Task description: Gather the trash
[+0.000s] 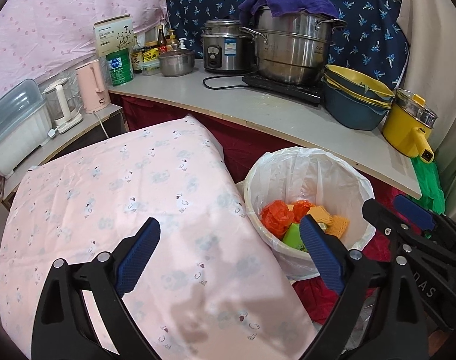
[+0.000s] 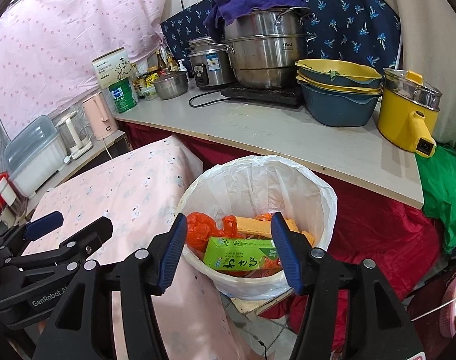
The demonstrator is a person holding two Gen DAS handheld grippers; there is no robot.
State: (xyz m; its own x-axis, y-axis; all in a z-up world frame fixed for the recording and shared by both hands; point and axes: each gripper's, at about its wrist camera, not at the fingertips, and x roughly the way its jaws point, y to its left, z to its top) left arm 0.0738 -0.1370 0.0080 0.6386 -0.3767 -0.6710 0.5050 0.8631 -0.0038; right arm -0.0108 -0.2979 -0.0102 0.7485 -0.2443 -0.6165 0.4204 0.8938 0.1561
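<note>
Both grippers empty over the bin.
Left gripper (image 1: pixel 229 256) and right gripper (image 2: pixel 229 253) spread wide; green box (image 2: pixel 242 253) already inside bin (image 2: pixel 326 198). Withdraw straight up, clear of liner.

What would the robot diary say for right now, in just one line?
left gripper: open, empty, over pink cloth | right gripper: open, empty, above trash bin | bin holds: green box, orange bag

The counter (image 2: pixel 257 132) carries stacked basins (image 2: pixel 338 90), a yellow pot (image 2: pixel 407 117) (glass-lidded) and a steamer (image 2: pixel 263 57).
</note>
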